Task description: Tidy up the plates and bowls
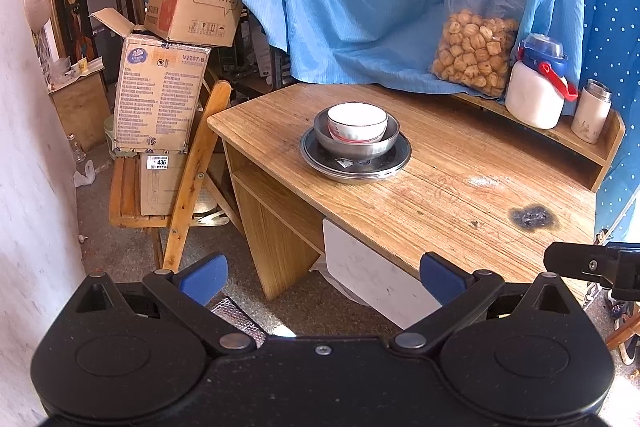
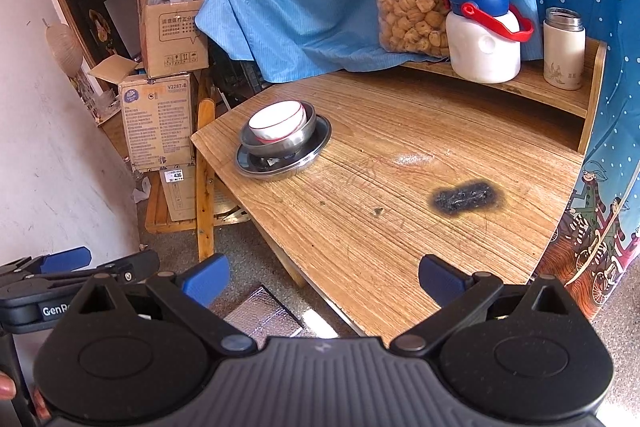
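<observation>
Far left: stacked cardboard boxes (image 1: 168, 67) on a wooden folding chair (image 1: 192, 171), beside the desk. Left gripper (image 1: 320, 277) held off the desk's near edge, blue pads spread wide, nothing between them; same gripper glimpsed at the left margin of the right wrist view. On the wooden desk (image 1: 460, 195), toward its left end: white bowl (image 1: 357, 121) nested upright in a steel bowl (image 1: 356, 143), both seated in a steel plate (image 1: 355, 167) (one stack, well apart from both grippers). Right of the stack: bare wood with a dark burn mark (image 2: 466, 197). Right gripper (image 2: 322, 277) over the desk's near corner, jaws wide apart, empty. On the raised rear shelf (image 2: 560, 99), rightward: bag of snacks (image 2: 414, 15), white jug (image 2: 482, 35) with red handle, small flask (image 2: 564, 47).
</observation>
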